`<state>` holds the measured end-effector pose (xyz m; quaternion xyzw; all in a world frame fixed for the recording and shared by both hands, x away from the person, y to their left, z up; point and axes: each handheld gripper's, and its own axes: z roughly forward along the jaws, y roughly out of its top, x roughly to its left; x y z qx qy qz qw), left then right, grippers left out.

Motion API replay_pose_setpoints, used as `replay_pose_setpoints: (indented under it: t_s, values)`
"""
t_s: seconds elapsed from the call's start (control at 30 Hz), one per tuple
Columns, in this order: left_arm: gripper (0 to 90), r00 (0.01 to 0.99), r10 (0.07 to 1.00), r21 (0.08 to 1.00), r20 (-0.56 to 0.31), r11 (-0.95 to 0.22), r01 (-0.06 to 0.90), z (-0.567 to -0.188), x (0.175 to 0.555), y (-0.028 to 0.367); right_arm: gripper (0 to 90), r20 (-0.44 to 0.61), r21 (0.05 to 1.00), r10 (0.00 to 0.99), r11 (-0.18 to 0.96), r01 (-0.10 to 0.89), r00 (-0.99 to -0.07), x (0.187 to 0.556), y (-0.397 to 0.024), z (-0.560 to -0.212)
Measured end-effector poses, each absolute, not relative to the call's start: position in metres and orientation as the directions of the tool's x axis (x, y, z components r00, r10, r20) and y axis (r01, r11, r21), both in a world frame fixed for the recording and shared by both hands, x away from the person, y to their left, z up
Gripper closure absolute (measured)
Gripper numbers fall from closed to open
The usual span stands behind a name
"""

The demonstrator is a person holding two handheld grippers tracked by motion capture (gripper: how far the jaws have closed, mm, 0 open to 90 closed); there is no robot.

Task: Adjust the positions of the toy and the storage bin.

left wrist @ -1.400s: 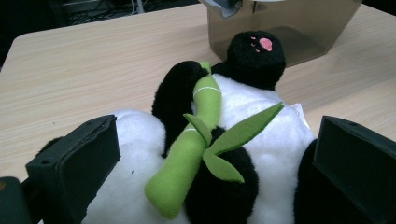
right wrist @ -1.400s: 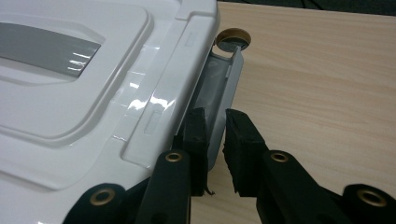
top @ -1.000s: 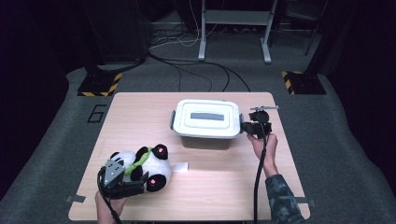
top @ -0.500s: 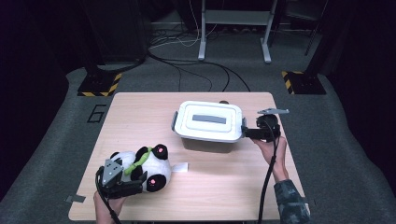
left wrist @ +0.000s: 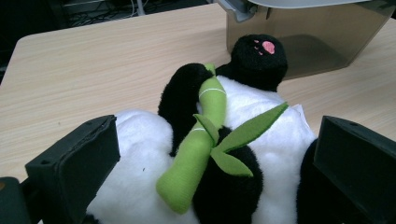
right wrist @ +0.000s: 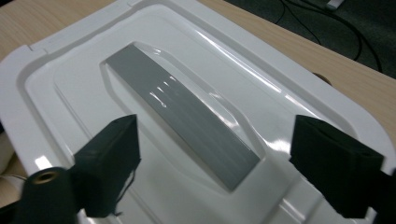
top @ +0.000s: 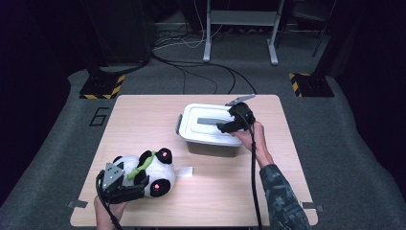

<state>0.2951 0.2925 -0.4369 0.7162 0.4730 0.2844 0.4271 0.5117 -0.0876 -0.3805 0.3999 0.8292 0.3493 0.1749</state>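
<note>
A panda plush (top: 153,170) holding a green bamboo stalk (left wrist: 201,140) lies at the table's front left. My left gripper (top: 131,187) is shut on its body, and in the left gripper view the fur presses against both jaws of the left gripper (left wrist: 210,158). A storage box (top: 210,146) with a white lid (right wrist: 84,88) stands right of centre. My right gripper (top: 222,127) hovers just above the lid. Its jaws have just been opening and stand open with nothing between them. In the right gripper view, the lid's grey handle (right wrist: 177,107) lies below the right gripper (right wrist: 219,140).
A small white tag (top: 185,171) lies on the wooden table (top: 143,120) beside the panda. The box's grey side latch (top: 179,123) faces the panda. Beyond the far edge are black stands, floor cables and a metal frame (top: 239,19).
My right gripper moved from the box's right end leftward and up over the lid, and its jaws opened. The left gripper and the panda stayed put.
</note>
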Motion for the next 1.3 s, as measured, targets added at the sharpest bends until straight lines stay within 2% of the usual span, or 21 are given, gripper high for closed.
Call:
replay_pose_setpoints:
  t_s: [0.07, 0.13, 0.27, 0.33, 0.5, 0.83, 1.03, 1.3]
  values:
    - [0.0, 0.388, 0.922, 0.881, 0.003, -0.186, 0.436, -0.437, 0.295, 0.293, 26.2, -0.034, 0.701, 0.773, 0.470, 0.536, -0.633, 0.519, -0.079, -0.382]
    - [0.0, 0.388, 0.921, 0.880, 0.004, -0.188, 0.436, -0.436, 0.295, 0.294, 30.9, -0.041, 0.684, 0.766, 0.490, 0.541, -0.642, 0.524, -0.073, -0.383]
    - [0.0, 0.390, 0.921, 0.881, 0.004, -0.188, 0.435, -0.437, 0.295, 0.296, 36.2, -0.035, 0.678, 0.734, 0.516, 0.524, -0.678, 0.530, -0.068, -0.382]
    - [0.0, 0.389, 0.921, 0.882, 0.003, -0.185, 0.433, -0.437, 0.294, 0.296, 43.6, -0.031, 0.670, 0.706, 0.540, 0.510, -0.707, 0.530, -0.064, -0.382]
    - [0.0, 0.391, 0.920, 0.881, 0.001, -0.187, 0.436, -0.437, 0.294, 0.297, 51.4, -0.010, 0.670, 0.668, 0.557, 0.491, -0.744, 0.533, -0.063, -0.382]
    - [0.0, 0.399, 0.917, 0.880, -0.002, -0.188, 0.437, -0.438, 0.294, 0.294, 57.1, 0.044, 0.675, 0.711, 0.497, 0.545, -0.702, 0.527, -0.070, -0.381]
    - [0.0, 0.396, 0.918, 0.880, -0.001, -0.187, 0.436, -0.439, 0.293, 0.294, 61.3, 0.016, 0.700, 0.733, 0.477, 0.532, -0.680, 0.511, -0.081, -0.385]
    - [0.0, 0.392, 0.920, 0.882, -0.001, -0.184, 0.434, -0.438, 0.294, 0.292, 65.9, -0.019, 0.679, 0.755, 0.491, 0.545, -0.656, 0.481, -0.081, -0.382]
